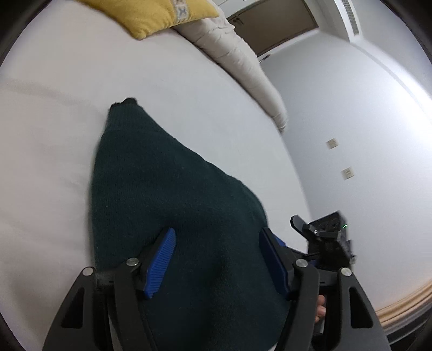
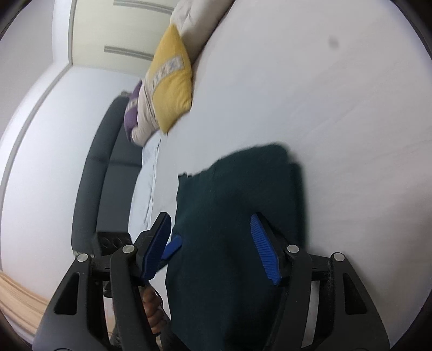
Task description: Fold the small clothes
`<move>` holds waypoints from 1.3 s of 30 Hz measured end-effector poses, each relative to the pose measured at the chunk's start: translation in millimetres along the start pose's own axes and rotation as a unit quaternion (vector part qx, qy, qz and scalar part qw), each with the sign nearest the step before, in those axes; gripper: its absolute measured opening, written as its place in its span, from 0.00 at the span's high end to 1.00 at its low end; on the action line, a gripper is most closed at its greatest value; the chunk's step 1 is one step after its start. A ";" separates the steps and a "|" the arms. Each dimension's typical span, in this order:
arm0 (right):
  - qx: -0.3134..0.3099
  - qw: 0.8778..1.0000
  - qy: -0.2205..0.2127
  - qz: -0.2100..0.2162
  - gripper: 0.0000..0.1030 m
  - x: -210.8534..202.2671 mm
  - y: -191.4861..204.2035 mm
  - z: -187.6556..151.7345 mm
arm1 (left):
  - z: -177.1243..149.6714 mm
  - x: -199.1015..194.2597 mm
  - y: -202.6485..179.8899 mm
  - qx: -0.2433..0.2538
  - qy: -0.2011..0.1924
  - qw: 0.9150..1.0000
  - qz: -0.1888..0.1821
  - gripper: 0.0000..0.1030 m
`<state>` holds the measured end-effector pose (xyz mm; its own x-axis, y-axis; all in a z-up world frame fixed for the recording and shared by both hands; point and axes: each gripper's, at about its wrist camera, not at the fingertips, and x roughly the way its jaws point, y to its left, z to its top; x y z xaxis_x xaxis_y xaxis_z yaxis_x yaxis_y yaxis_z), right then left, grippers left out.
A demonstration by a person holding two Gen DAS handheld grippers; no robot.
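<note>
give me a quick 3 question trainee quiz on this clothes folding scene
1. What colour is the knit garment lying on the white bed?
2. True or false: the left gripper is clamped shut on the garment.
3. Which lies near the yellow pillow: A) a beige duvet, B) a red towel, C) a laptop?

Key: 1. dark green; 2. false, its blue pads stand apart over the cloth; 3. A
</note>
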<state>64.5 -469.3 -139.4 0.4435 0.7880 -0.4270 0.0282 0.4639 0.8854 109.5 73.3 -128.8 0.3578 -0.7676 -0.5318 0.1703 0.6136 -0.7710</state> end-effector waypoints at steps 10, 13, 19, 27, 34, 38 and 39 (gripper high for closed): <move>-0.056 0.997 0.001 0.045 0.39 -72.9 33.3 -47.7 | -47.2 -57.1 -21.8 0.001 -0.017 0.997 -0.072 0.29; -0.089 0.993 0.055 0.059 0.39 -56.9 50.4 -77.3 | -69.5 -52.5 -19.2 -0.008 0.000 0.996 -0.093 0.27; -0.072 0.994 0.080 -0.012 0.48 -38.0 12.8 -96.8 | -102.2 -37.1 8.9 -0.026 0.010 0.998 -0.049 0.32; -0.051 0.998 0.028 -0.010 0.44 -79.2 -14.4 -100.5 | -96.7 -48.3 13.8 -0.037 -0.015 0.998 -0.047 0.34; -0.130 0.985 -0.045 -0.103 0.42 -135.7 22.8 -108.1 | -105.1 -92.4 -35.5 0.070 -0.100 0.989 0.089 0.13; -0.213 0.955 -0.118 -0.168 0.40 -163.1 73.3 -116.9 | -117.5 -113.8 -90.3 0.170 -0.180 0.950 0.193 0.00; -0.235 0.944 -0.139 -0.183 0.33 -168.3 88.1 -119.1 | -120.5 -118.4 -99.5 0.190 -0.194 0.938 0.217 0.00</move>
<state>-114.3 -512.9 -11.4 0.7007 0.4332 -0.5669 -0.1457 0.8647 0.4807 -60.5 80.8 -31.3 0.7639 -0.3507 -0.5418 0.2202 0.9307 -0.2919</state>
